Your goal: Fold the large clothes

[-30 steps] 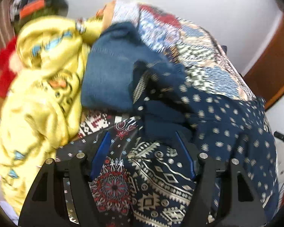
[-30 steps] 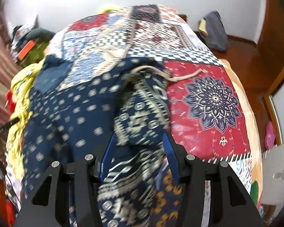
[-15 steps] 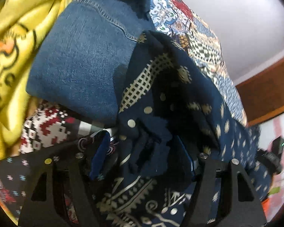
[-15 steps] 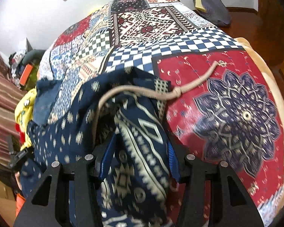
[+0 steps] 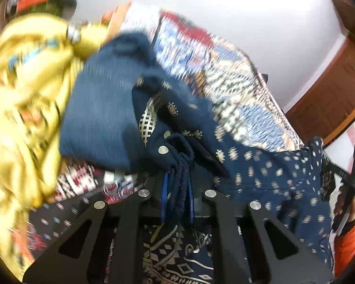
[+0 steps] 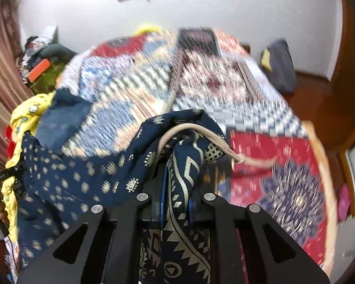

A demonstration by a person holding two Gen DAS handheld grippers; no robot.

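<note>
We work over a bed spread with a patchwork quilt [image 6: 224, 87], white wall behind and wooden floor to the far right. On the quilt's near left lies the task's thing, a large navy printed garment [image 6: 82, 177] with a beige drawstring [image 6: 191, 127] looped across its top; a folded denim piece [image 5: 101, 118] and a yellow garment [image 5: 28, 108] sit to its left.

The change is in the tongs. Half a second ago both pairs stand spread around bunched cloth; now both have just been closing. The left gripper [image 5: 177, 189] is pinching a gathered ridge of the navy fabric between its blue pads, and the right gripper [image 6: 176, 194] is pressed together on a patterned fold just below the drawstring.

We judge this as 2 grips secured on 1 edge of the garment, so we can lift and spread it next. Bunched cloth may slip, or extra layers may come along.
</note>
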